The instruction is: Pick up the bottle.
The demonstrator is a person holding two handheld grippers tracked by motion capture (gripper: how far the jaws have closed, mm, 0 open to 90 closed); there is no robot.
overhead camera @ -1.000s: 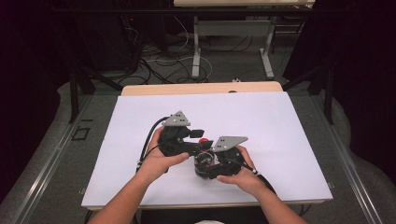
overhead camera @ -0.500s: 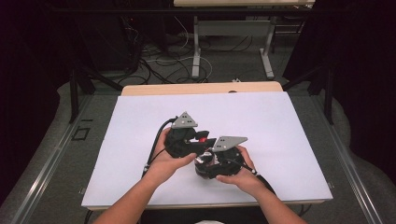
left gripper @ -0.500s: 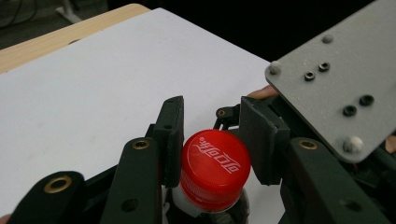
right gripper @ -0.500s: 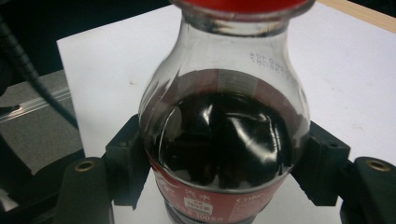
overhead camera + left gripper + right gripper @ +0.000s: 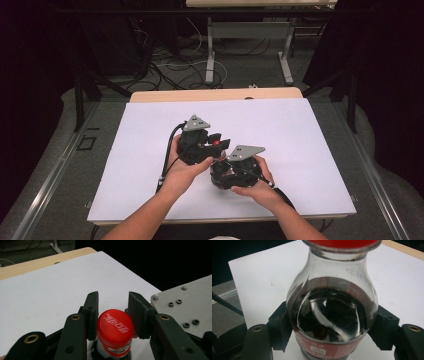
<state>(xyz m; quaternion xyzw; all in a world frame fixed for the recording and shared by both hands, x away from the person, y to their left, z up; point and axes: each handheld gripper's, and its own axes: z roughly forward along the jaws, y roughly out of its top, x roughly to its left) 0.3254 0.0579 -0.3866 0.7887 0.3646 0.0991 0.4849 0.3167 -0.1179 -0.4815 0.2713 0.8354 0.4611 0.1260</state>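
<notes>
While the left gripper (image 5: 113, 315) sits over the bottle top, its two black jaws flank the red cap (image 5: 115, 327), one pad at 9 o'clock of it, the other at 3 o'clock. Jaws have just been closing, cap between them, pads now tight against its sides: a pinch on the cap. White lettering on the cap top faces up. Neck ring and clear neck show just below it.

Right gripper (image 5: 332, 325) clamps the bottle (image 5: 332, 312) lower down, jaws pressed on the body at 9 and 3 o'clock, just above the red label (image 5: 329, 346). Dark liquid fills the lower body; shoulder above it is clear glass-like plastic.

Seen from above, both grippers meet near the table middle, slightly toward 6 o'clock. Left gripper (image 5: 200, 142) sits at 10 o'clock of the right gripper (image 5: 235, 167), the two touching or nearly so. Red cap (image 5: 216, 142) peeks out between them. Left hand (image 5: 185, 167) and right hand (image 5: 255, 185) wrap the gripper bodies, forearms coming in from 6 o'clock. White table (image 5: 310, 140) under everything, wooden edge at 12 o'clock.
</notes>
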